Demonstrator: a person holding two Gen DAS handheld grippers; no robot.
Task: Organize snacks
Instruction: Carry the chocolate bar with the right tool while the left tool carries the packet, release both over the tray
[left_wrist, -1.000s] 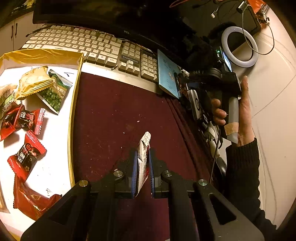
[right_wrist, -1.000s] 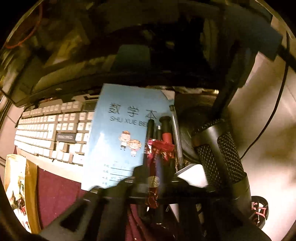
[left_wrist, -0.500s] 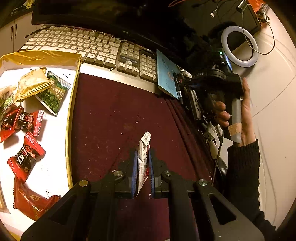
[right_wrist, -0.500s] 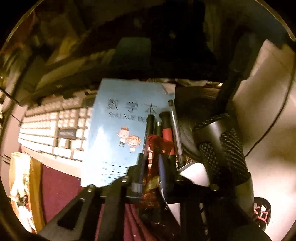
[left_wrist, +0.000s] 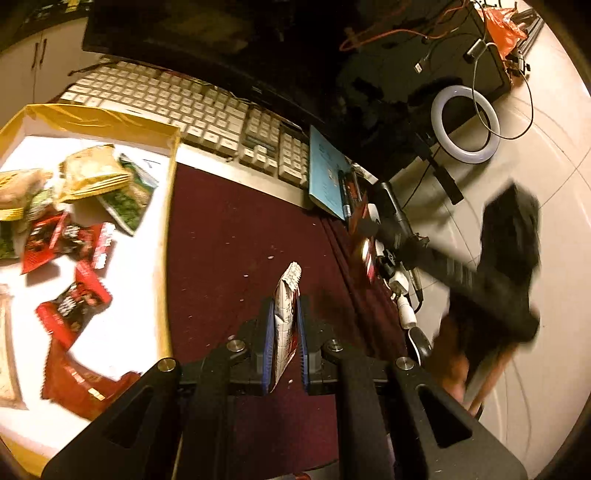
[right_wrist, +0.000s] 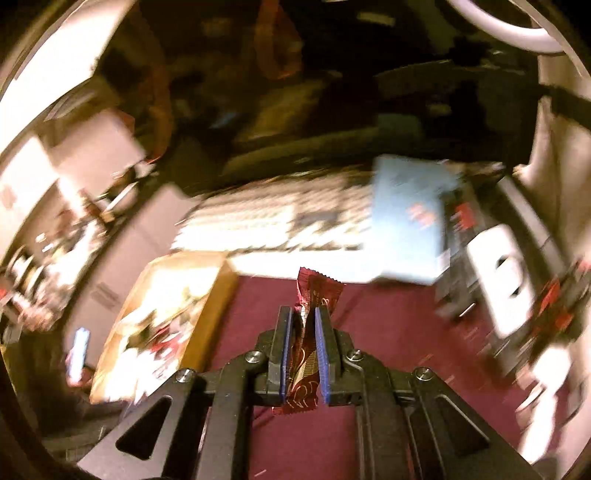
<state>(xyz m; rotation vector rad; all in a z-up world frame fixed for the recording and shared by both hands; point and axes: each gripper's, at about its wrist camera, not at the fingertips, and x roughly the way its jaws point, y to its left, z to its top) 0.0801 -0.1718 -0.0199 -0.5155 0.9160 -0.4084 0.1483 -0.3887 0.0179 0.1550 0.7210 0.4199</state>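
Honestly nothing here is readable. The blue notebook (left_wrist: 327, 173) has print on its cover but it's too small and blurred, and the red snack packets (left_wrist: 72, 301) in the tray show only smeared dark lettering.

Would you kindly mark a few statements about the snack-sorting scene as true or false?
1. The left claw is shut on a white snack packet. True.
2. The right claw is empty. False: it is shut on a dark red wrapped snack.
3. The yellow-rimmed tray holds several red packets. True.
4. The blue notebook lies inside the tray. False: it lies beside the keyboard, outside the tray.
5. A ring light is visible in the left wrist view. True.
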